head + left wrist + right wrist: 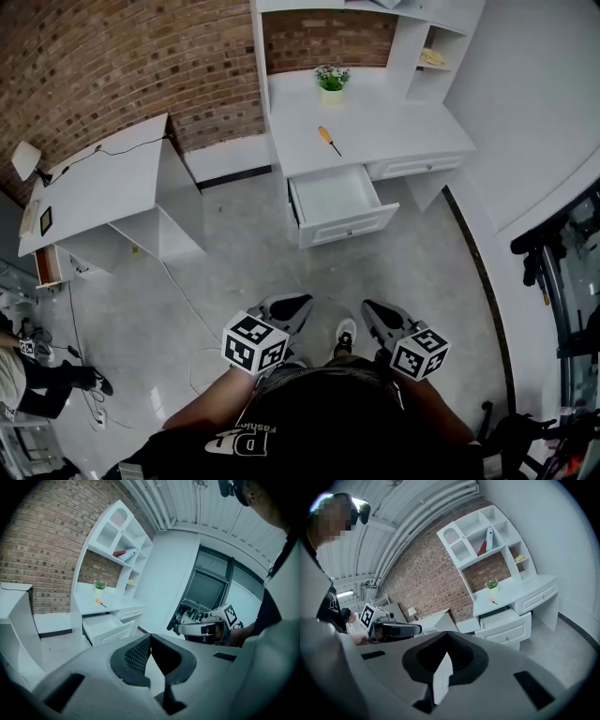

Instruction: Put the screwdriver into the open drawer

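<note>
The screwdriver lies flat on the white desk, well apart from the front edge. It has an orange handle and a thin dark shaft; the handle points to about 11 o'clock and the tip to about 5 o'clock. The open drawer is white and pulled well out from under the desk, at about 6 o'clock from the screwdriver. Its panelled front carries a small knob.

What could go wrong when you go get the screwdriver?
The cable on the floor might trip someone walking over. The open drawer sticks out just below the screwdriver, so a leg might bump it. The little plant stands on the desk just beyond the screwdriver and could get knocked over.
</note>
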`<state>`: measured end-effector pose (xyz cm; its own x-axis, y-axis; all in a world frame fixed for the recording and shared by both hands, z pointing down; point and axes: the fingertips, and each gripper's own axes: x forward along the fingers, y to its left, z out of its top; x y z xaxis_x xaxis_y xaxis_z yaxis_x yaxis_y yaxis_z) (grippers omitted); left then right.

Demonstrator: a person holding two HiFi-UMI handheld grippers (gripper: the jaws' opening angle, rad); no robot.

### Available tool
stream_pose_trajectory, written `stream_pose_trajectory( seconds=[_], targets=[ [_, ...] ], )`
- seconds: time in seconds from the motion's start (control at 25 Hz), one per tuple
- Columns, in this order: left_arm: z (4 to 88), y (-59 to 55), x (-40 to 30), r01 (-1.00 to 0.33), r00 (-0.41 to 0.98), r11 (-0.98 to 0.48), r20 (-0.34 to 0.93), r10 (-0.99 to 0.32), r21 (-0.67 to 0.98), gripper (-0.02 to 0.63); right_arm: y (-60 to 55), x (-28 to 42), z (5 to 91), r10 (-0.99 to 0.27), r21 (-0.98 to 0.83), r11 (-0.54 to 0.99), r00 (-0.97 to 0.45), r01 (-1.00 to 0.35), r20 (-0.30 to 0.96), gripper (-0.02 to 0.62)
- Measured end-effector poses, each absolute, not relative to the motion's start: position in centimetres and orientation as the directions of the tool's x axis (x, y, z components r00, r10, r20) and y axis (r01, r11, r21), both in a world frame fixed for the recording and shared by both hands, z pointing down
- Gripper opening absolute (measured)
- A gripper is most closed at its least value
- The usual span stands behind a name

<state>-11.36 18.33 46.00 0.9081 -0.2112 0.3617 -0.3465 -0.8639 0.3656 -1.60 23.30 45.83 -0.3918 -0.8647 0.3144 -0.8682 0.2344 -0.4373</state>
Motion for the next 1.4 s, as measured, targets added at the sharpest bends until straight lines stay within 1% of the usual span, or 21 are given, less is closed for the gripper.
stream_pose_trajectory(
  seconds=[0.32, 0.96, 1.2, 1.4],
  targets=[
    [45.1, 15.1, -5.8, -0.378, 0.899, -0.855, 0.362, -0.247, 0.356, 0.018, 19.5, 4.3, 45.5, -0.855, -0.452, 0.254, -0.417, -0.855, 0.308, 0.005],
    [45.3, 8.8, 3.5, -0.494, 0.838, -0.813, 0.417, -0.351, 0.309, 0.018, 12.5, 14.7, 46.1, -0.808, -0.479, 0.347, -0.516, -0.806, 0.283, 0.005],
    [45.2, 8.0, 4.8, -0.535, 0.813, -0.791, 0.436, -0.386, 0.296, 0.018, 11.2, 17.1, 46.4, -0.788, -0.482, 0.372, -0.544, -0.793, 0.287, 0.005],
    [45.7, 7.7, 4.3, -0.569, 0.790, -0.764, 0.459, -0.406, 0.304, 0.018, 10.7, 17.2, 47.4, -0.771, -0.507, 0.374, -0.565, -0.776, 0.295, 0.005]
  ],
)
